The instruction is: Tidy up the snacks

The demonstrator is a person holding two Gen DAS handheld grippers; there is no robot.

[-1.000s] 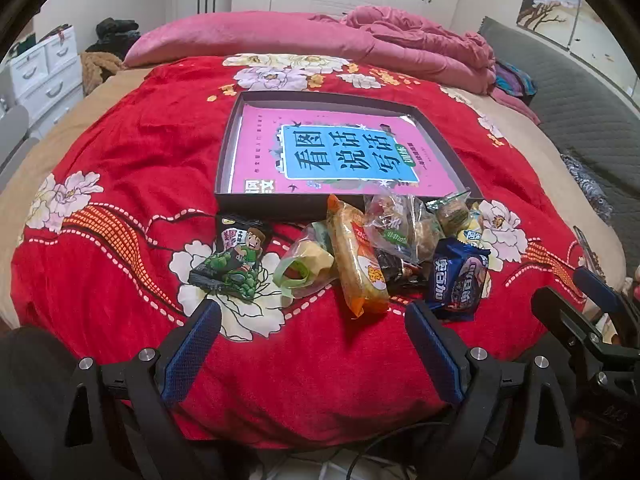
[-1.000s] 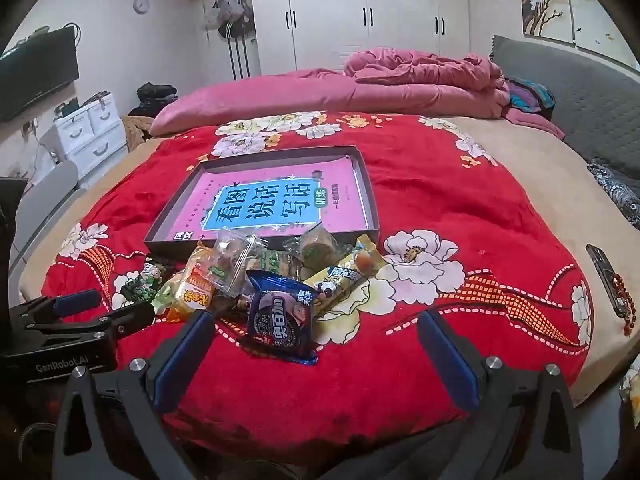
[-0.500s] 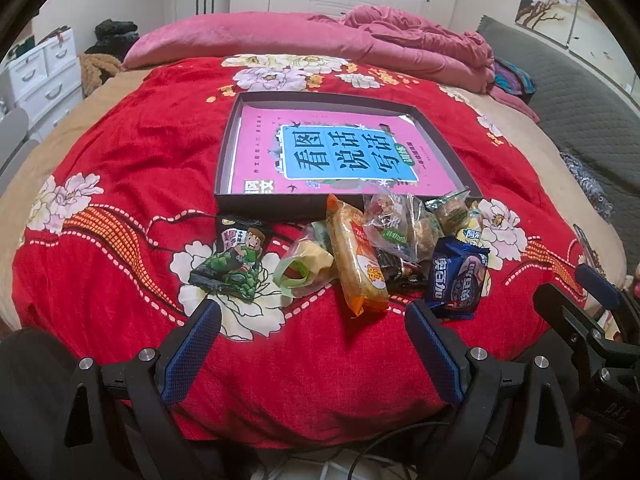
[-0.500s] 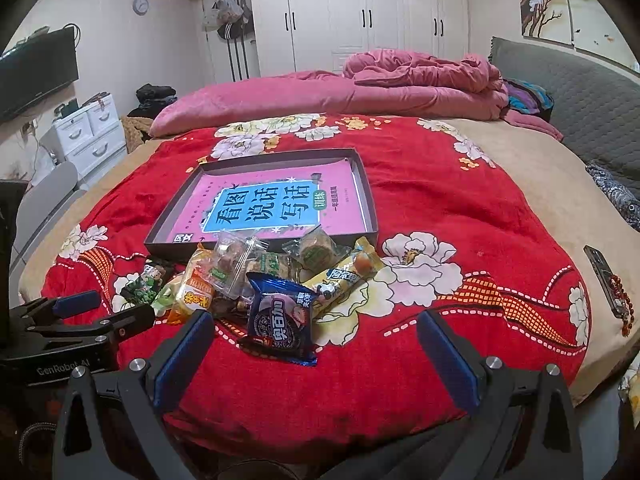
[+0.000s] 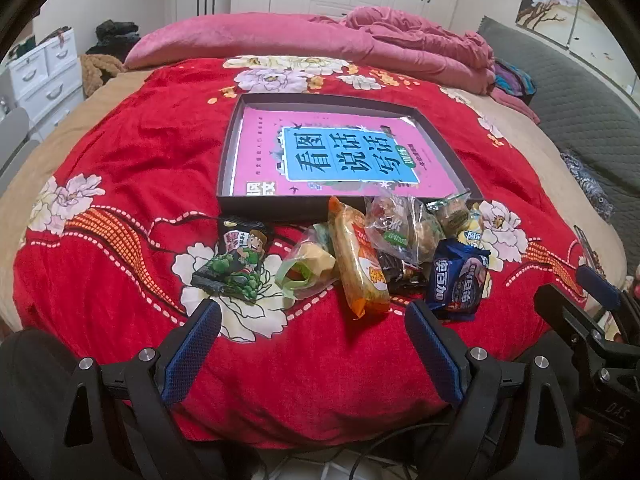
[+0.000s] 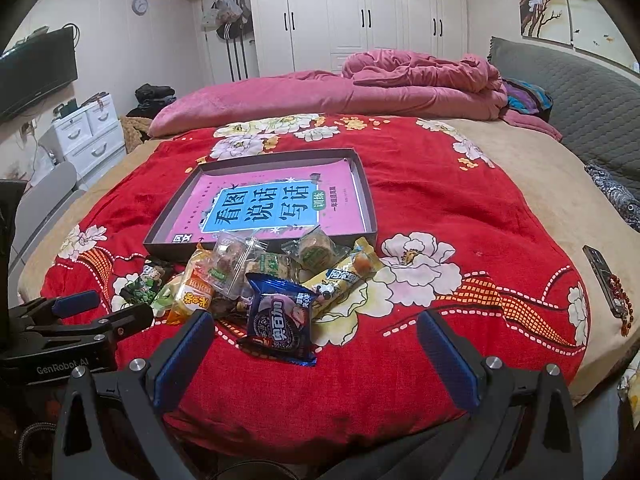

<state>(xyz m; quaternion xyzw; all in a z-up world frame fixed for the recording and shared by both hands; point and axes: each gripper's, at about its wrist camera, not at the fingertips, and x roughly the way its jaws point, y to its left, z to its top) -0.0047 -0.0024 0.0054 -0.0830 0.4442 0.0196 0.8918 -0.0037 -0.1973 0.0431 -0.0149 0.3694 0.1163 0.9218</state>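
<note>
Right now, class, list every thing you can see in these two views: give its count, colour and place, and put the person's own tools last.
tray: one, dark, mid-bed, pink book inside.
book: one, pink with blue panel, in the tray.
snacks: a pile on the blanket, in front of the tray.
blue pack: one, nearest the right hand-held gripper.
orange pack: one, mid-pile.
cartoon pack: one, black and green, pile's left end.
blanket: one, red, floral, over the bed.
quilt: one, pink, far end.
drawers: one unit, white, left of bed.
left hand-held gripper: open, empty.
right hand-held gripper: open, empty.
</note>
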